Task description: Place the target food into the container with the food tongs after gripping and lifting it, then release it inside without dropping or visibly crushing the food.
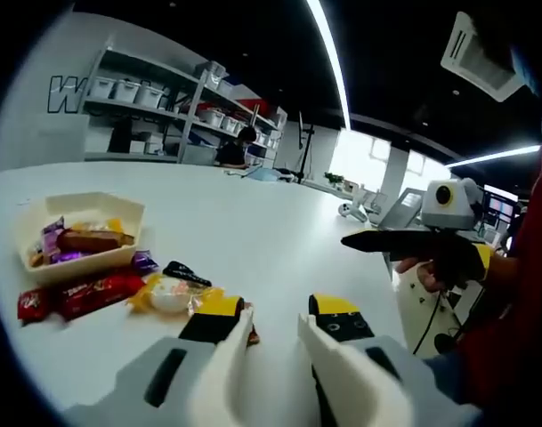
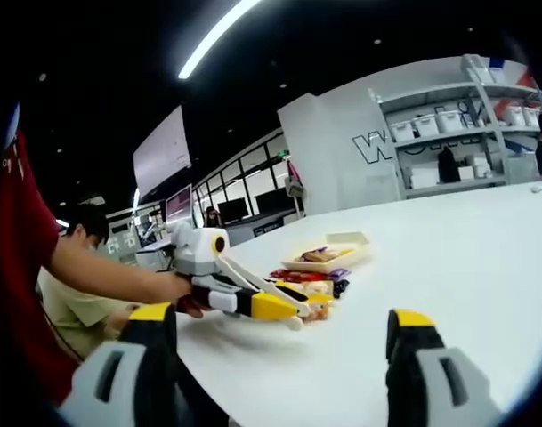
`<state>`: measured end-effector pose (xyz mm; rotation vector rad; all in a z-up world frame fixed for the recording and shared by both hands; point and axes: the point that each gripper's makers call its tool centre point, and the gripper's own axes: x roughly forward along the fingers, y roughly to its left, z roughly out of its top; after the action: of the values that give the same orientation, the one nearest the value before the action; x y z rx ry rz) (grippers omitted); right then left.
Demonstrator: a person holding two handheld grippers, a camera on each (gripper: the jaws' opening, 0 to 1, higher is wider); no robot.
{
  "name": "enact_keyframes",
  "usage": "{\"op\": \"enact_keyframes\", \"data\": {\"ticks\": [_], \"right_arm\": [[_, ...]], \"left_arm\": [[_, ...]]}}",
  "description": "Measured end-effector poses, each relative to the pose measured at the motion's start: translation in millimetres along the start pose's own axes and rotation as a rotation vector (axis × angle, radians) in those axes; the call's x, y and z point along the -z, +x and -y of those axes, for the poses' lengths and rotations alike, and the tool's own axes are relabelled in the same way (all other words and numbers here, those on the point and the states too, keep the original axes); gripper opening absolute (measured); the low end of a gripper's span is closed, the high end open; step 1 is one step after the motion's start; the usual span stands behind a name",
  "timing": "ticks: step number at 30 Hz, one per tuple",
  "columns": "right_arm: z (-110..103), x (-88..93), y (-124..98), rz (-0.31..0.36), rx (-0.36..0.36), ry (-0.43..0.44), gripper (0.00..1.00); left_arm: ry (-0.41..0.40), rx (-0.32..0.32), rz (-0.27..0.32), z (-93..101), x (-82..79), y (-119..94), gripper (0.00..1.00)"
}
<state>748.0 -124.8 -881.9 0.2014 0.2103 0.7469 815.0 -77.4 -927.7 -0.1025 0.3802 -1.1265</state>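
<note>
The left gripper [image 1: 275,334], jaws spread, hovers just beside a white, yellow-edged wrapped snack [image 1: 173,294] lying on the white counter [image 1: 253,231]. Red wrappers [image 1: 79,296] lie beside it, just before the cream container [image 1: 79,233] holding purple and brown wrapped pieces; no print is legible. The right gripper [image 2: 284,342], jaws wide apart, is held above the counter well apart from the container; shelving [image 1: 177,111] stands beyond beside large wall lettering beginning "W".

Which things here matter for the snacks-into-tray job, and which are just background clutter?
Job:
tray, already holding some snacks
wrapped snacks beside it on the table
left tool, open
right tool, open

Lying about:
shelves of bins
monitors
</note>
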Motion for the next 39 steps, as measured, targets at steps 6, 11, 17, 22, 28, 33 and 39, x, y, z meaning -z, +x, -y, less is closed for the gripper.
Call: {"op": "enact_keyframes", "data": {"ticks": [6,11,17,22,28,33,39], "right_arm": [[-5.5,1.6,4.4,0.001,-0.02,0.012,0.97],[-10.5,3.7,6.7,-0.003,-0.035,0.018,0.97],[-12.4,6.2,5.5,-0.01,-0.038,0.022,0.97],[-11.1,5.3,2.4,-0.004,-0.034,0.034,0.96],[-6.8,7.5,1.9,-0.006,-0.018,0.048,0.96],[-10.4,2.4,1.0,0.008,-0.025,0.042,0.93],[-9.7,4.6,2.3,0.002,-0.024,0.05,0.92]], "left_arm": [[-0.018,-0.006,0.003,7.5,7.4,-14.8,0.28],[0.034,-0.013,0.009,11.8,3.6,-19.9,0.28],[0.05,-0.047,0.034,0.3,-7.0,-17.9,0.28],[0.07,-0.078,0.021,-7.7,-1.6,-11.6,0.28],[0.132,-0.08,-0.028,-8.0,12.4,-7.4,0.28],[0.049,-0.084,-0.005,-12.3,10.0,-9.3,0.27],[0.098,-0.09,0.015,-12.8,11.2,-9.6,0.22]]}}
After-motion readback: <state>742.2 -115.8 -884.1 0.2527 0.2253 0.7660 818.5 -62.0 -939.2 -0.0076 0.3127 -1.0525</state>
